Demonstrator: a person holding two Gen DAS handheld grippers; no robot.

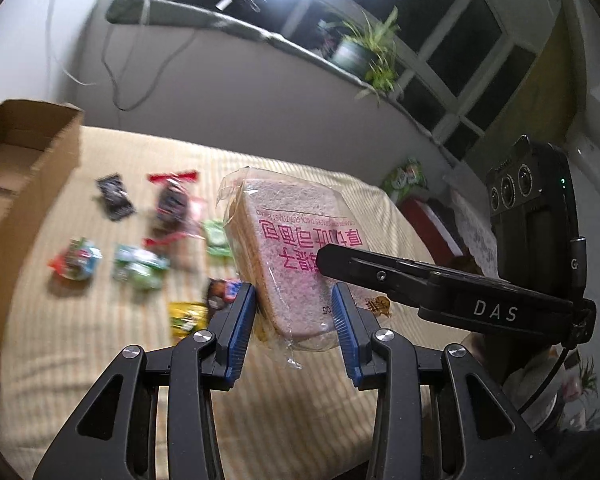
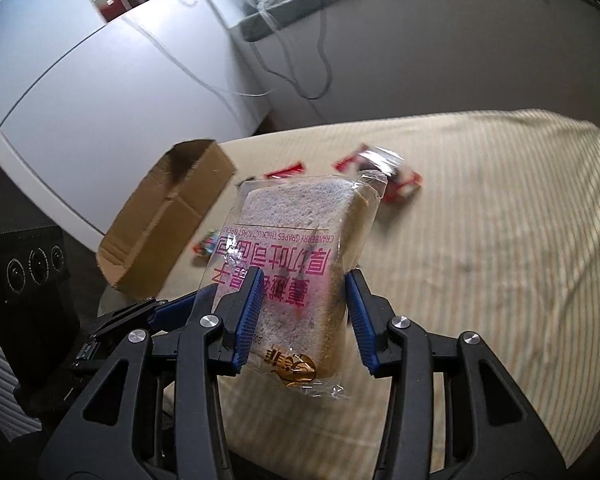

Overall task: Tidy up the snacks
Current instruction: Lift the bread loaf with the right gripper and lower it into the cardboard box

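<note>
left wrist view: left hand-held gripper [image 1: 294, 312] clamps bread packet [image 1: 292, 240]
right hand-held gripper [image 2: 304, 312]: also clamped on packet, sharing its floppy weight
cardboard box [image 2: 168, 216]: likely destination

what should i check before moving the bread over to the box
1. Left gripper closed on the bread packet: ok, both pads press its lower sides.
2. Right gripper closed on the same packet: ok.
3. Packet lifted clear of the bedcover: ok.
4. Cardboard box open on top: ok.
5. Room left inside the box: cannot tell, only part of its floor shows.
6. Loose snacks under the path to the box: not ok, several lie between.
</note>
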